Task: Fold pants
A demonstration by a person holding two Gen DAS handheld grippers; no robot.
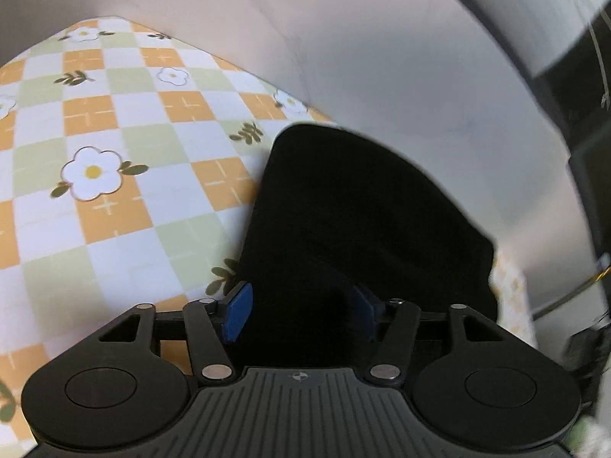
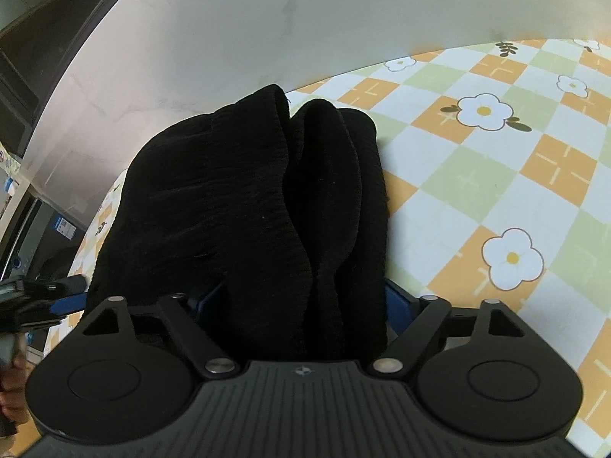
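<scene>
The black pants [image 1: 355, 206] rise in a thick bunch straight ahead of my left gripper [image 1: 301, 301], which is shut on them; the fabric fills the gap between its blue pads [image 1: 237, 312]. In the right wrist view the pants [image 2: 229, 198] stand as several ribbed folds over the table's edge. My right gripper [image 2: 301, 297] is shut on this bundle, and cloth hides most of both blue pads [image 2: 397, 297]. At the far left of that view I see the left gripper's blue fingers [image 2: 65, 303] and a hand [image 2: 11, 385] below them.
The table wears a checked orange, green and white cloth with flowers [image 1: 114, 122] [image 2: 496, 175]. A pale wall [image 1: 362, 38] stands just behind the table's edge. Dark cabinets [image 2: 42, 38] and an appliance [image 2: 42, 229] lie beyond the left side.
</scene>
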